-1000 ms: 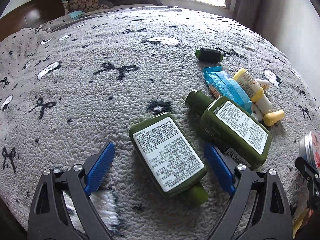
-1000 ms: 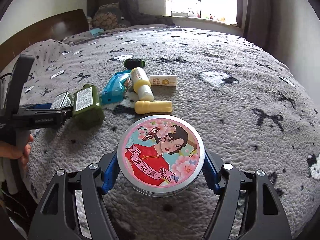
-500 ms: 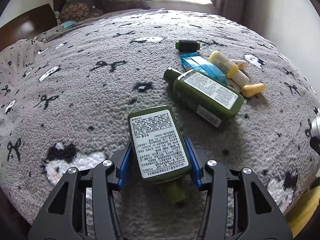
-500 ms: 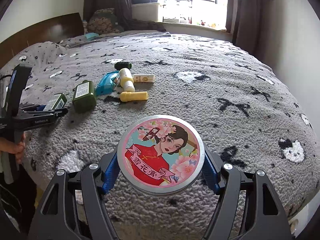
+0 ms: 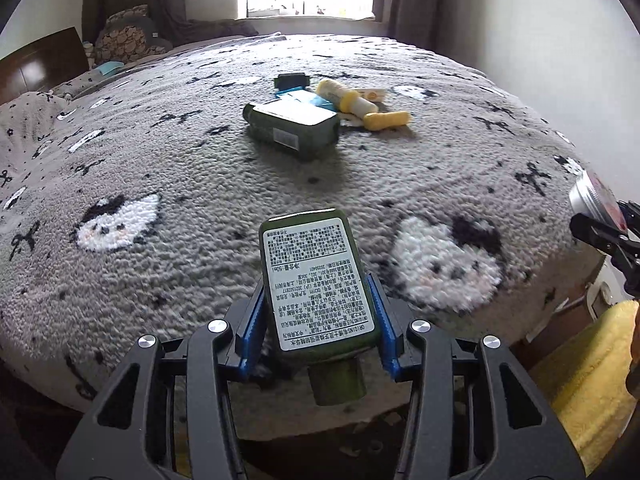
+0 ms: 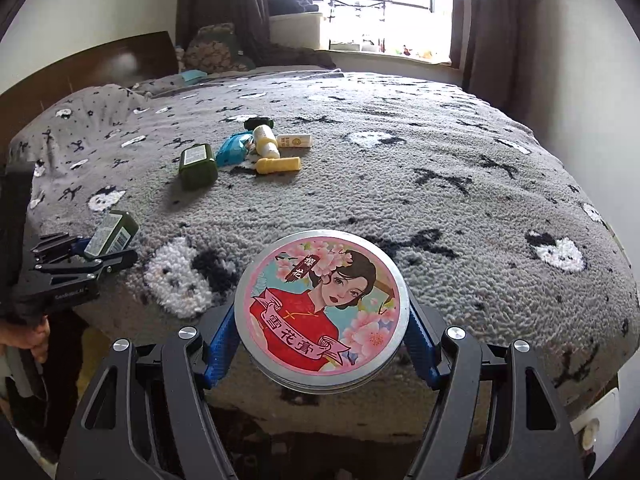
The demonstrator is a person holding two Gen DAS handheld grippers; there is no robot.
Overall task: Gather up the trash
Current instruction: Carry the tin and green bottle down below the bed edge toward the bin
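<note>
Left gripper (image 5: 318, 322): jaws closing, blue pads pressed on a green bottle (image 5: 316, 276) (cap toward camera), held above the bed edge.
Right gripper (image 6: 320, 340): round tin (image 6: 322, 306) is pinched.
Blanket (image 5: 200, 184): second green bottle (image 5: 294, 128) and yellow tubes (image 5: 386, 119) are seen farther off.

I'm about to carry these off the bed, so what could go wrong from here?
The left gripper is closing on the green bottle only near its cap end, so the long body could tilt or slip out. The round tin sits between the right gripper's fingers by its smooth rim; a jolt might pop it loose.
</note>
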